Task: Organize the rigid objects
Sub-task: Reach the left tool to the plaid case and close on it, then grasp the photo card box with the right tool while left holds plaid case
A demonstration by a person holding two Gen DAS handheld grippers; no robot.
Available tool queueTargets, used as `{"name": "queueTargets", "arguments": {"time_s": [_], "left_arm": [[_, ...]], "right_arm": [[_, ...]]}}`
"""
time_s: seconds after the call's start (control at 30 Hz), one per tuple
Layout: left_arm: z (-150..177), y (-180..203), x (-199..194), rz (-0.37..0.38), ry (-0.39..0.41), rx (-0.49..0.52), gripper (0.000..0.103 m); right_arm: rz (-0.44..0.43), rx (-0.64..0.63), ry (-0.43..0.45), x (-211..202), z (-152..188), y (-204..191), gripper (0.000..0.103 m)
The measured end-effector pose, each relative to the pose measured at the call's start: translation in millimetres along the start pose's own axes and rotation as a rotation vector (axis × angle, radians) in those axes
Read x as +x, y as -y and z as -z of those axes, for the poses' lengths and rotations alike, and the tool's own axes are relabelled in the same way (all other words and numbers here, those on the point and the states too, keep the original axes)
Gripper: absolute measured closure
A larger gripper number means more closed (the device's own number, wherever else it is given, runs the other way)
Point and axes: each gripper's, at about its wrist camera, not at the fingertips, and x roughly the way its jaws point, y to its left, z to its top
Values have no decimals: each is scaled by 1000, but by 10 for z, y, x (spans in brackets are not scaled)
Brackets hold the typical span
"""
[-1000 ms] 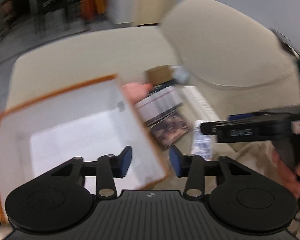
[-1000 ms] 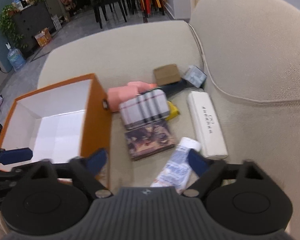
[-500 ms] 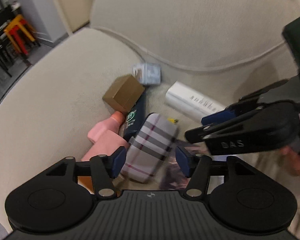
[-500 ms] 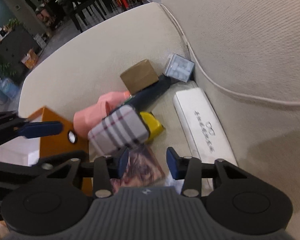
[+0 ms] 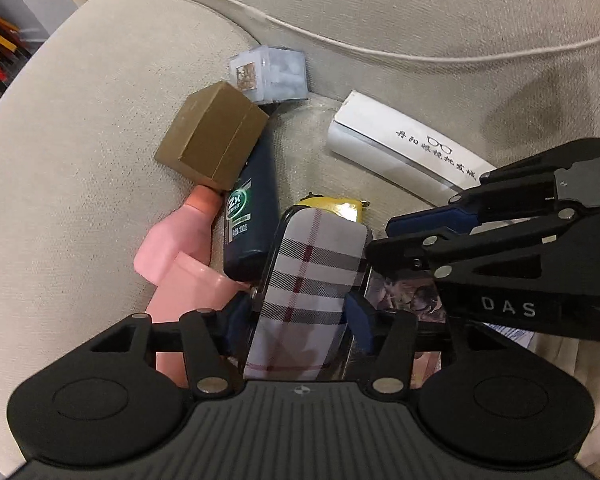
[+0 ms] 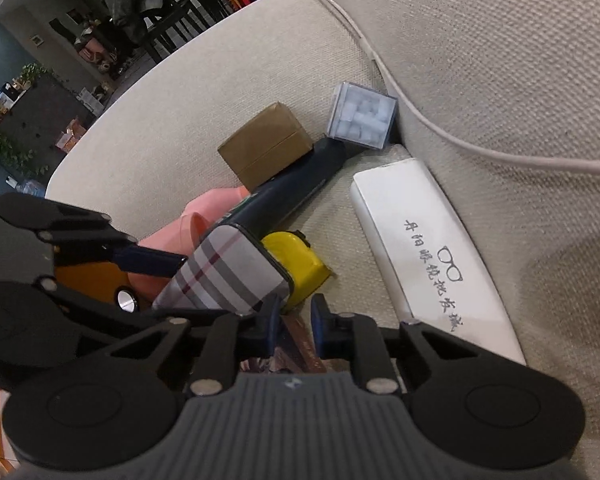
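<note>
A beige sofa [image 5: 80,200] fills both views. Its seat is broad and bare toward the rounded outer edge, and its back cushion rises behind a piped seam.

A cluster of rigid objects lies crowded on the seat close to that seam. The long white glasses box [image 6: 428,256] lies nearest the back cushion, parallel to the seam, with a strip of bare fabric between it and the others.

A pink bottle [image 5: 176,256] lies on the open-seat side of the cluster. Beside it a dark blue tube [image 5: 252,224] points toward the seam. A brown cardboard box [image 5: 212,136] rests over the tops of both. A small clear cube of white pieces [image 6: 362,120] sits at the seam, touching the tube's far end.

A plaid case [image 5: 312,280] lies across the middle of the cluster. A yellow object [image 6: 296,268] shows from under its far end, and a printed flat box [image 5: 404,292] lies just beside it.

The left hand-held gripper [image 5: 296,316] points steeply down and straddles the plaid case. Its blue pads sit against both long sides, and its jaws have just been closing on the case.

The right hand-held gripper [image 6: 294,326] sits just right of the case over the printed flat box. Its jaws have just closed to a narrow slit, and whether they pinch anything cannot be told.

An orange box edge [image 6: 88,280] shows at the left.
</note>
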Motion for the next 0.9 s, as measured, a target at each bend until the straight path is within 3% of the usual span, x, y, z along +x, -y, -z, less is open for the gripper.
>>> {"name": "queueTargets", "arguments": {"time_s": [0.17,0.43,0.53,0.67,0.9], "left_arm": [[39,88,-192,-20,-5,24,69],[-5,162,-69,-70,17,-16,59],[42,162,-127,-76,35,-39,67],[149,204,-247,-90,90,-84,76],[264,186,-374,-112,128,-163,86]], "right_arm": [[12,15,-12,24,9,44,87],[15,46,-18,57,13,91,86],[14,58,-18,48,13,109,84],[11,87,-33,34,12,136,69],[-60,313,-61,-156,261,303,64]]}}
